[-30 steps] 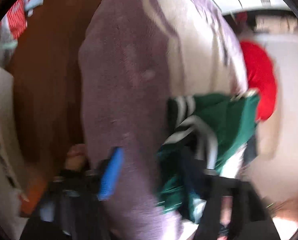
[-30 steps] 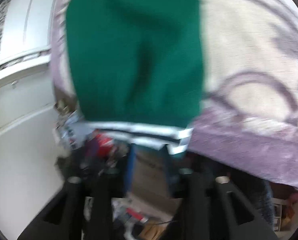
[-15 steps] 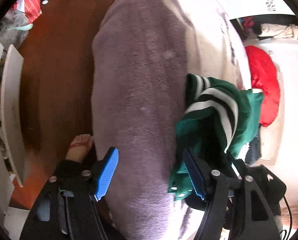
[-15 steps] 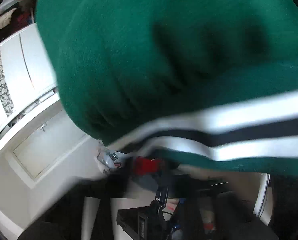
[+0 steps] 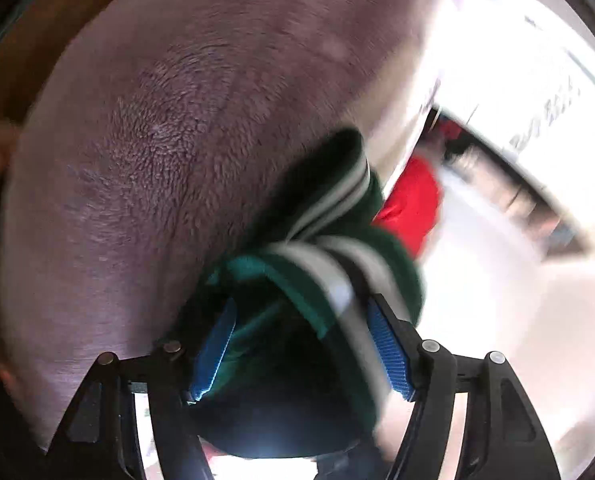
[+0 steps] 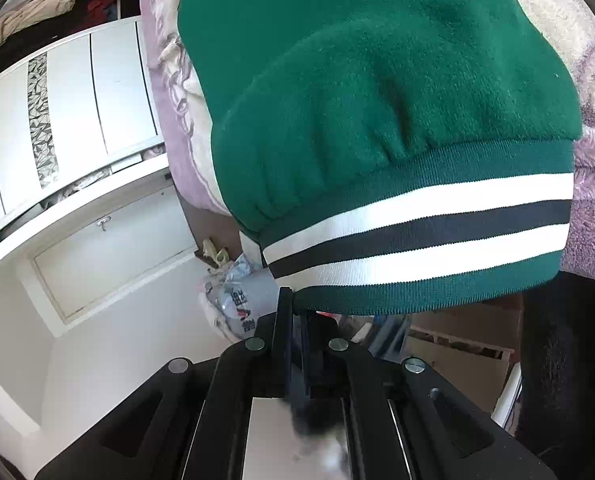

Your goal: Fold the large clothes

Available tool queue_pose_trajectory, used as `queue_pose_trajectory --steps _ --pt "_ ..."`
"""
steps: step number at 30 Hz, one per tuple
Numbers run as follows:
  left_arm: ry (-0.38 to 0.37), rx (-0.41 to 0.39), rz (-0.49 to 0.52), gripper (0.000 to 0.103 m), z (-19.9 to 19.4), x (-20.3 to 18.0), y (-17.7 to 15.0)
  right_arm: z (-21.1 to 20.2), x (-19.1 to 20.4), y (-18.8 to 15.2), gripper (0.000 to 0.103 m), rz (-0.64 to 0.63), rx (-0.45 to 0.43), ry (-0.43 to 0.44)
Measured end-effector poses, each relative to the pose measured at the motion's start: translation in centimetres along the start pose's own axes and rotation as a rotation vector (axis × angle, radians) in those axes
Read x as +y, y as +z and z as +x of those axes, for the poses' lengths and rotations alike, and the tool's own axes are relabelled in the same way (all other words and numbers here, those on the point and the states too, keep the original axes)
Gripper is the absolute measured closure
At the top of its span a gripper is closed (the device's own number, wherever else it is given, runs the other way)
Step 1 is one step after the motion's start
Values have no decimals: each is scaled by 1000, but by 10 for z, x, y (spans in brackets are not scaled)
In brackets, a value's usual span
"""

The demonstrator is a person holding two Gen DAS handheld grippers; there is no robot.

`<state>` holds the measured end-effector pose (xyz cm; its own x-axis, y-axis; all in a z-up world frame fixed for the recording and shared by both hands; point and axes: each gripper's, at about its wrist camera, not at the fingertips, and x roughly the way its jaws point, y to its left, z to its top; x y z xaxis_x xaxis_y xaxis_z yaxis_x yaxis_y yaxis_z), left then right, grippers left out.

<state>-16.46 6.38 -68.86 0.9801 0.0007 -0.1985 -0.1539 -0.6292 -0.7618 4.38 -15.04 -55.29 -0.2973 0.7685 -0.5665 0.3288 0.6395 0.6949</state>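
Right gripper (image 6: 295,312) clamped striped hem of green sweatshirt (image 6: 377,100) at blanket (image 6: 593,216) edge; left gripper (image 5: 301,328) gaped around bunched cuff, ungripped: fold could begin.

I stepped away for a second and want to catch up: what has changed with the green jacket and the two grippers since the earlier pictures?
The right gripper has just closed its jaws on the striped hem of the green jacket, which it only faced before. The left gripper came in, and bunched jacket cloth now lies between its blue pads; whether they press it is unclear. The jacket still lies on the purple blanket.
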Motion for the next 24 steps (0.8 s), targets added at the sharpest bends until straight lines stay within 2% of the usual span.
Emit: queue_pose_trajectory --steps 2,3,4,5,10,12,15,16,17,18,19,24 --pt "-23 -65 -23 41 -7 0 4 -10 -10 4 100 19 -7 5" --pt "-38 -95 -4 61 -12 -6 5 -11 -15 5 100 23 -10 9" --pt "-31 -112 27 76 -17 -15 7 -9 -27 4 100 23 -11 13" --pt "-20 -117 52 81 -20 -22 8 -7 -28 5 100 23 -15 14" --pt "5 -140 161 82 -31 -54 7 6 -20 10 100 -16 -5 13" --pt "22 -143 185 82 -32 -57 10 12 -15 11 99 -60 16 -29" --pt "17 -155 84 74 -41 -40 23 29 -18 16 95 -81 115 -153" --pt "30 -159 77 67 -46 -37 23 33 -21 17 88 -92 148 -195" --pt "55 -161 90 44 -50 -37 21 32 -22 17 70 -99 157 -199" --pt "82 -158 125 33 -54 -40 16 29 -23 17 58 -106 157 -201" --pt "96 -145 150 33 -54 -43 11 22 -24 17 46 -112 148 -189" --pt "182 36 303 33 -12 -60 -24 -14 -37 29 46 -81 74 -153"
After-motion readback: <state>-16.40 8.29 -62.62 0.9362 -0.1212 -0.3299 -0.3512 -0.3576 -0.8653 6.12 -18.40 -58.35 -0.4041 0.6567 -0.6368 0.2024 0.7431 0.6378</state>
